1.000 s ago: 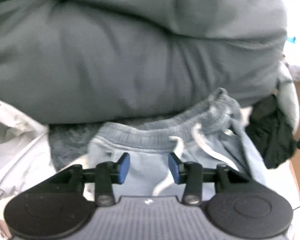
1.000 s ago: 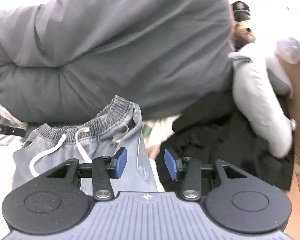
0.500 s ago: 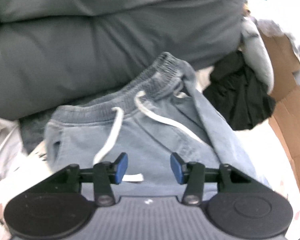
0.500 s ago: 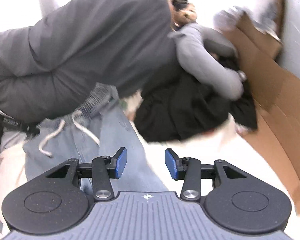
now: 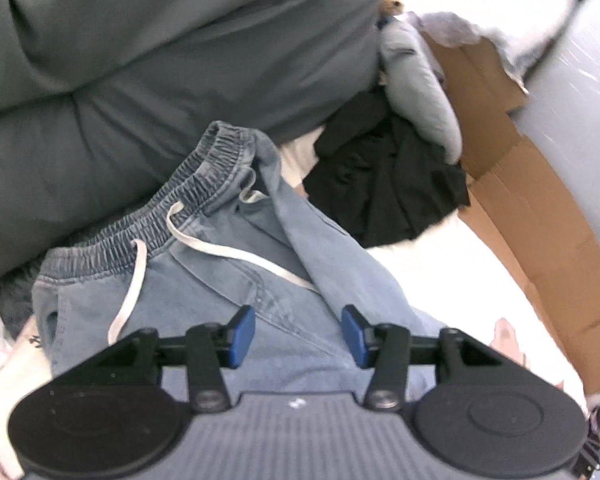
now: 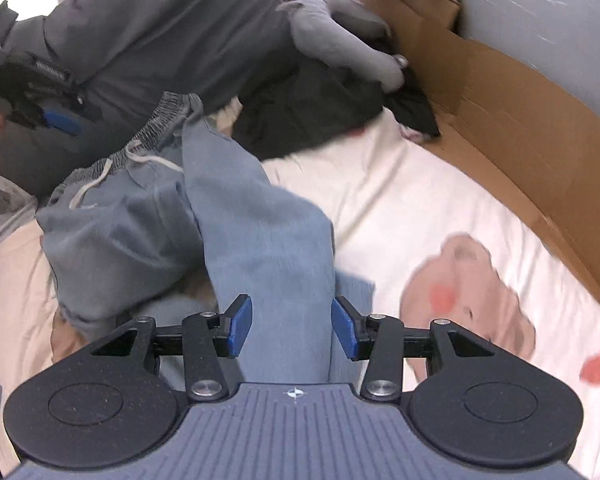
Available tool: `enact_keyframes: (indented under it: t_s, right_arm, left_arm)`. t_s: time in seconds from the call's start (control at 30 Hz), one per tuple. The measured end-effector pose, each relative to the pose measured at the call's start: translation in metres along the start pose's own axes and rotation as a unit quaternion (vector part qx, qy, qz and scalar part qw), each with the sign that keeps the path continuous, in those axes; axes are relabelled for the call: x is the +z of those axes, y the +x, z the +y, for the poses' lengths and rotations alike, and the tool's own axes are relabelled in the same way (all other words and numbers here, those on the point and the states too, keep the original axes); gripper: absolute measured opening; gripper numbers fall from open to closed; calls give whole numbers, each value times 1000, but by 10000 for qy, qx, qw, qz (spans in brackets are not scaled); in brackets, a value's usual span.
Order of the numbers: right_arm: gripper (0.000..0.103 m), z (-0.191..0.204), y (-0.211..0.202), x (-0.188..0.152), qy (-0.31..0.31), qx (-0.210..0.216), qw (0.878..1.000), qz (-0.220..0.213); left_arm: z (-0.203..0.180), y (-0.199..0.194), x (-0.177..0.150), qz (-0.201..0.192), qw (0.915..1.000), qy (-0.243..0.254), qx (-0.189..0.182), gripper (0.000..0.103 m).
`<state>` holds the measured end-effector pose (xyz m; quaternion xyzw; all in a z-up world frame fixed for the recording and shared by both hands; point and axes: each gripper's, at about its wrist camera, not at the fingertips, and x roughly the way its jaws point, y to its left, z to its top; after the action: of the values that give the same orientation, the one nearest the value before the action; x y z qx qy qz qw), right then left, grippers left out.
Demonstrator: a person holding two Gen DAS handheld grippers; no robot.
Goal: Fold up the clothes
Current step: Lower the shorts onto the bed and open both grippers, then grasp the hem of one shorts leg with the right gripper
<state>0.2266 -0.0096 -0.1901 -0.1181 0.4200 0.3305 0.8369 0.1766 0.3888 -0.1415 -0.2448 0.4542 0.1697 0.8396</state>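
The trousers [image 5: 228,280], pale blue with an elastic waistband and a white drawstring [image 5: 220,248], lay rumpled on the bed [image 6: 440,208]. They were not flat, and one leg was thrown across the other. That is likely why both grippers hung low over the cloth: the legs would need straightening before any fold.

In the left wrist view the left gripper [image 5: 298,334] had its jaws spread, with nothing between them but the trouser front lying below. The waistband ran away from them towards the upper left of the frame.

In the right wrist view the right gripper [image 6: 292,330] also had its jaws spread. The crossed leg passed between them in the picture, running from the bottom centre up to the waistband at upper left. Whether the jaws touched the cloth I could not tell.

Further out, a black garment [image 5: 388,184] lay bunched at centre right in the left view. A big grey duvet [image 5: 140,60] filled the top, and cardboard [image 6: 520,100] stood along the right edge of the bed.
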Motion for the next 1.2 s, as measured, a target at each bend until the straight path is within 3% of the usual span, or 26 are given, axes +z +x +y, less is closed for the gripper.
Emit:
enact_keyframes:
  t_s: [0.3,0.63,0.67,0.7,0.73,0.8,1.03,1.2]
  right_arm:
    - [51,0,3,-65,783,176,9966,166]
    - [49,19,38,-107,1182,391,9915,382]
    - [48,19,40,-108,1193,416,9912,385]
    - [38,18,43,-109,1203,442,9910,387]
    - [19,17,46,-110,1213,467,9907,390]
    - [7,16,51,-112,1234,517,9902,395]
    - [3,4,31,-105,1158,663,9910,76]
    - [2,-19,8,-84,1145,494,9920,-197]
  left_arm:
    - [-2,-17,-37,-82,9998,99,125,53]
    - [2,3,-83,84,9985,510,201,53]
    - [1,6,-87,105,9982,545,210,53]
    - [0,9,-91,127,9982,547,220,53]
    - [0,14,-94,160,9983,523,214,53]
    - [0,24,-99,231,9985,464,197,53]
    - [-3,51,-97,284,9989,265,267,53]
    - [-6,66,-93,312,9981,353,385,53]
